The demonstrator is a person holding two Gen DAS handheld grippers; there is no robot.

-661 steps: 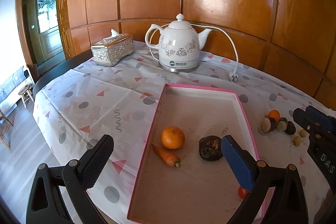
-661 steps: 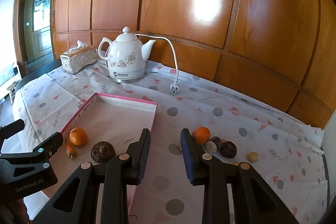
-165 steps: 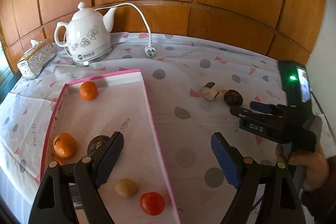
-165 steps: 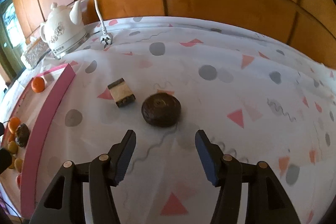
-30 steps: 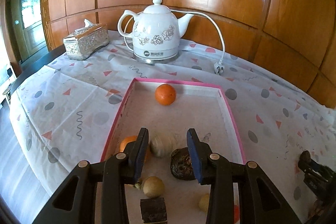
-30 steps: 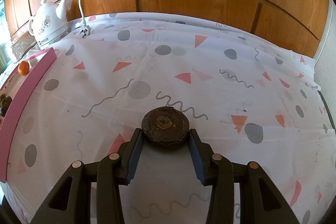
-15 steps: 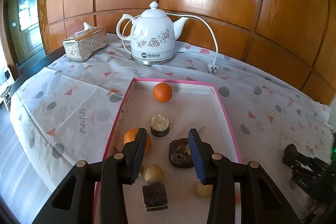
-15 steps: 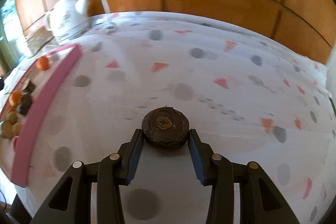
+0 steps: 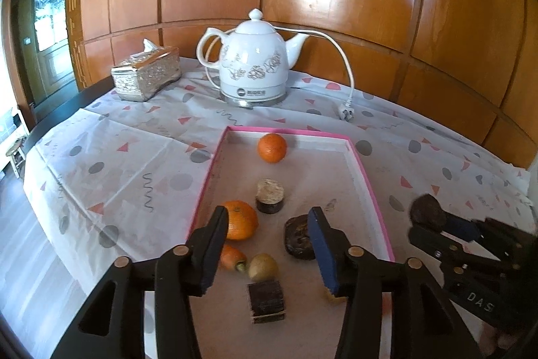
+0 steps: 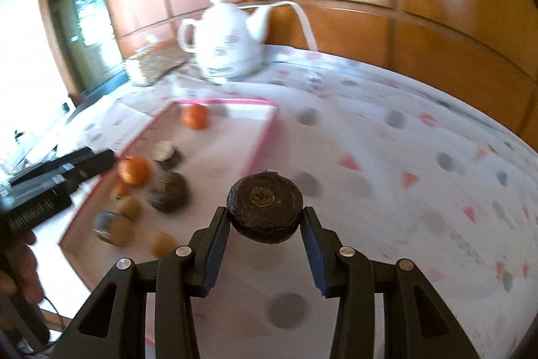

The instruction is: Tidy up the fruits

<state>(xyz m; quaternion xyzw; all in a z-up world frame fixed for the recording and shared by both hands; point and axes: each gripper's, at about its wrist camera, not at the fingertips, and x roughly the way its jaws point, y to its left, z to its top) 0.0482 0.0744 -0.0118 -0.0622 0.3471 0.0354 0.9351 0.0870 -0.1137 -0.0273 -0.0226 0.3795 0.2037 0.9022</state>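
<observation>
A pink-rimmed tray (image 9: 366,180) holds two oranges (image 9: 271,147), a cut pale-topped piece (image 9: 269,195), a dark round fruit (image 9: 297,236), a carrot (image 9: 232,256), a small yellowish fruit (image 9: 263,266) and a dark cube (image 9: 267,301). Above its near half hangs my left gripper (image 9: 267,221), jaws opening, nothing between the pads. My right gripper (image 10: 265,217) is shut on another dark round fruit (image 10: 265,207), lifted off the cloth near the tray's right rim (image 10: 265,130). The left wrist view shows that gripper (image 9: 447,231) and its fruit (image 9: 424,212) at the right.
A white kettle (image 9: 255,63) with its cord and plug (image 9: 346,113) stands behind the tray. A silver tissue box (image 9: 146,73) sits at the back left. Wood panelling closes the far side. The table edge drops off at the left.
The left jaws let go of the pale-topped piece, which now lies in the tray, and have spread wider. The right gripper has lifted the dark fruit and swung left towards the tray.
</observation>
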